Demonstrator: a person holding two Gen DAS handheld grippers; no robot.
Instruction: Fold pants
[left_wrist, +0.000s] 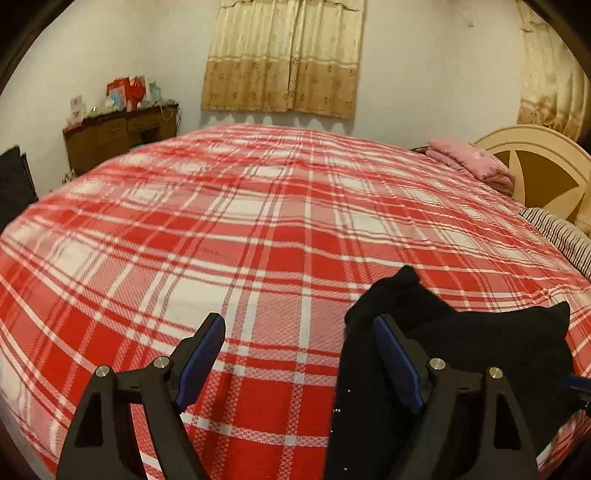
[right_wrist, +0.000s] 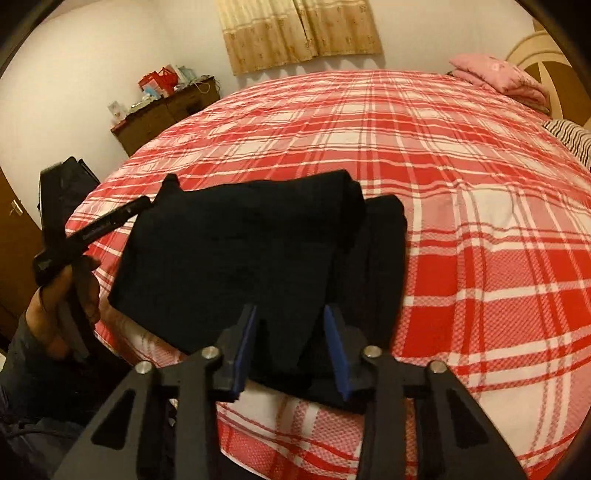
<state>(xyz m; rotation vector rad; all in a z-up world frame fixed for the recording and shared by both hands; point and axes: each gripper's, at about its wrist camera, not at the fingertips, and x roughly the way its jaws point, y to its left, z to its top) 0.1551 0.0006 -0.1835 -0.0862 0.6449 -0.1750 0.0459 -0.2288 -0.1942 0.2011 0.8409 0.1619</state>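
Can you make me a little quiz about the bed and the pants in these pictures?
1. True or false: the black pants lie spread out flat at full length on the bed.
2. What colour is the folded blanket near the headboard? A) pink B) green C) blue
3. Fill in the word: both the left gripper and the right gripper have their fingers ____.

Key:
1. False; they sit in a folded bundle near the bed's edge.
2. A
3. open
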